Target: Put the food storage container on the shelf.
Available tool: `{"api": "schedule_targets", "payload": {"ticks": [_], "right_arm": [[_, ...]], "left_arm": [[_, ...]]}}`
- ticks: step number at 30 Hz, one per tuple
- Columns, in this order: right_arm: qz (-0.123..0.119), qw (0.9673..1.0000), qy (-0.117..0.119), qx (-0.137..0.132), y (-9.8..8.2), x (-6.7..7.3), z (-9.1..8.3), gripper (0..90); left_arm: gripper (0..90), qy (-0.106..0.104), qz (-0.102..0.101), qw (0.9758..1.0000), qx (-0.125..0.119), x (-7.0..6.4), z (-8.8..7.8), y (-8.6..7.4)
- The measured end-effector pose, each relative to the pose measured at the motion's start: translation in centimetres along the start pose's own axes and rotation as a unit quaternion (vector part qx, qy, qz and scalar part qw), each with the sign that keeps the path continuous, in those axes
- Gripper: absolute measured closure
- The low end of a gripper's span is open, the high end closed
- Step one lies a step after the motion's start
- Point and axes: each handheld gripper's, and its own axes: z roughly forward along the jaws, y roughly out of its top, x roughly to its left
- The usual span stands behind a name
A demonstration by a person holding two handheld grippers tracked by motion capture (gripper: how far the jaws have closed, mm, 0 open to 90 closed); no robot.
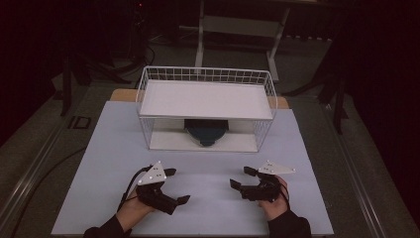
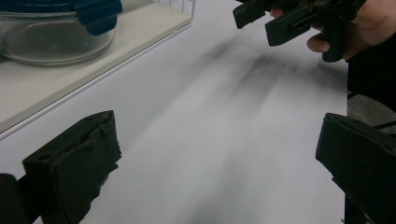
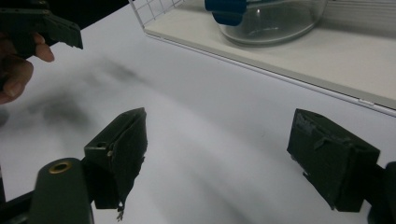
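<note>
Both tongs, left tongs (image 1: 176,186) and right tongs (image 1: 239,177), wide open, holding nothing. Glass bowl (image 1: 206,132) under the basket shelf (image 1: 205,99). Reach in low, slowly, one from each side.

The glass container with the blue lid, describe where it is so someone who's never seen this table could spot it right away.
Start at the white wire basket rack standing at the far middle of the table. Look under its upper white shelf, on the lower board: the glass container sits there, centred. It is a clear round bowl with a dark blue clip-on lid, and the one item stored in the rack.
</note>
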Motion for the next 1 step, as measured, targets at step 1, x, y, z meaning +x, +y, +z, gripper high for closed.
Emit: {"api": "schedule_targets", "payload": {"ticks": [1], "right_arm": [[0.0,1.0,0.0,0.0,0.0,0.0,0.0,19.4]], "left_arm": [[0.0,0.0,0.0,1.0,0.0,0.01,-0.01,-0.02]]}}
